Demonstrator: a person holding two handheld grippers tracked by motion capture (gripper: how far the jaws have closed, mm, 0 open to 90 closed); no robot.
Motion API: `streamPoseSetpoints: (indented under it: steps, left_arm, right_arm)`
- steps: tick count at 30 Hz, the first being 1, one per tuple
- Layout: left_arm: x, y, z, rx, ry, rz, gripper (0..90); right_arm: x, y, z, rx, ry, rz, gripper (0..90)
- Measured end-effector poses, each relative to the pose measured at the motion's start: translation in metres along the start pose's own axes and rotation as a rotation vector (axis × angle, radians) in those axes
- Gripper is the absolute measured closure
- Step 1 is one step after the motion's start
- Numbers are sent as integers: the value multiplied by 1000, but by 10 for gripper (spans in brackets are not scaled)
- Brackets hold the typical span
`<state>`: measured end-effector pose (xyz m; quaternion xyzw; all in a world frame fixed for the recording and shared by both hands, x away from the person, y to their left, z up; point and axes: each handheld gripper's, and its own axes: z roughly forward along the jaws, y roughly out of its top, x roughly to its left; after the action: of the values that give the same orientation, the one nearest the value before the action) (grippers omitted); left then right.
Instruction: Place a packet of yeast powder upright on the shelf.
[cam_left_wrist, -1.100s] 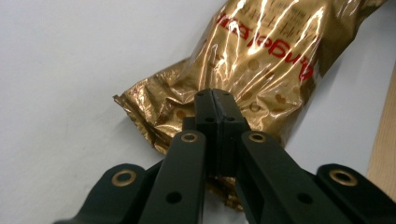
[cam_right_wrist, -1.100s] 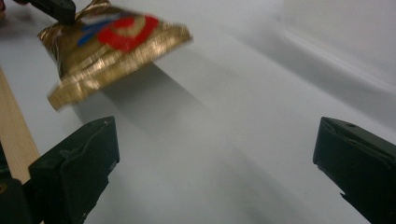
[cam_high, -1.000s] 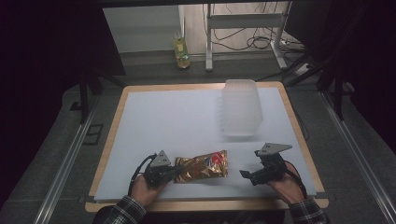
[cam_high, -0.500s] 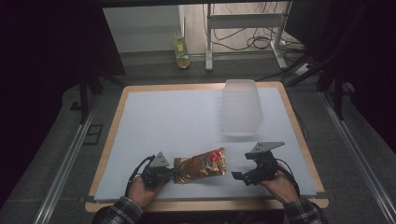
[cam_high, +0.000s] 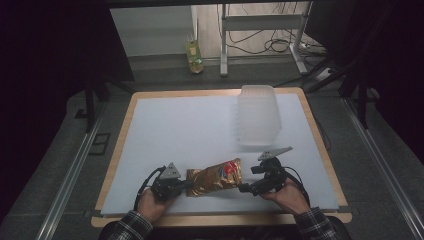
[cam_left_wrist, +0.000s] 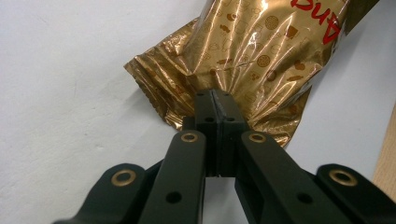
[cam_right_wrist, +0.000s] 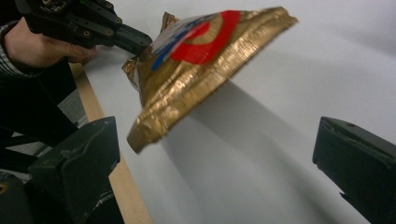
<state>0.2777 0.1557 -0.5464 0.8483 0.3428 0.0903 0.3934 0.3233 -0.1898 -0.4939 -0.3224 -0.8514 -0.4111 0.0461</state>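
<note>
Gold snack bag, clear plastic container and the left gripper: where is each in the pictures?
gold snack bag (cam_high: 216, 177), high view, the middle of its crinkled body.
clear plastic container (cam_high: 257, 116), high view, its ribbed upper face.
left gripper (cam_left_wrist: 215, 100), left gripper view, the closed jaw tips pinching the bag's sealed end.

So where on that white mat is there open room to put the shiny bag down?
The widest bare stretch of the white mat runs from its left edge to the clear plastic container, beyond the gold snack bag. The near edge is crowded: left gripper, bag and right gripper.
</note>
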Motion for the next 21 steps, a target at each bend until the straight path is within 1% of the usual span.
streamPoseSetpoints:
  steps: [1,3,4,7,8,10,15,19,21]
  left_arm:
    - [0,0,0,1,1,4,900]
    - [-1,0,0,3,4,7,900]
    - [-1,0,0,3,4,9,900]
    - [-1,0,0,2,5,12,900]
    - [-1,0,0,2,5,14,900]
    - [-1,0,0,1,6,14,900]
    - [-1,0,0,0,6,15,900]
    - [-1,0,0,-1,7,16,900]
    - [-1,0,0,-1,6,14,900]
  right_arm:
    - [1,2,1,2,1,-1,27]
    - [2,8,5,-3,9,12,63]
    - [2,8,5,-3,9,12,63]
    - [3,14,10,-3,28,38,115]
    - [2,17,14,3,36,55,151]
    - [2,19,18,8,49,75,197]
    - [-1,23,28,20,92,154,306]
    - [-3,25,34,26,132,195,401]
    - [-4,27,37,30,149,218,429]
